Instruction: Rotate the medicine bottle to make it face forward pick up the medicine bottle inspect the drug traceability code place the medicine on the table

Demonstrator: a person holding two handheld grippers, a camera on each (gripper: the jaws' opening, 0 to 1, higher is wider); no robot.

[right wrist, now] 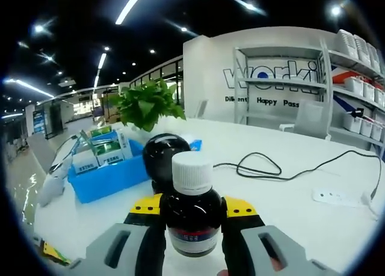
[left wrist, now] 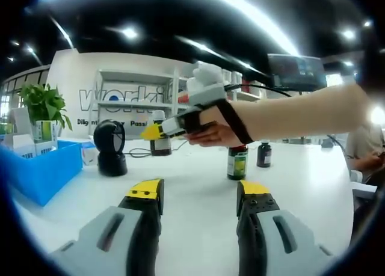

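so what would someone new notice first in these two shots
In the right gripper view, a dark glass medicine bottle with a white cap sits clamped between the yellow-tipped right gripper. In the left gripper view, the open left gripper hangs over the white table.

Bright indoor light comes from ceiling strips (left wrist: 252, 14) and spotlights (right wrist: 39, 28), which flare white against the dark ceiling. The white table (left wrist: 198, 192) glares softly, with faint shadows. Both views are slightly soft, and lines bend strongly toward the edges.
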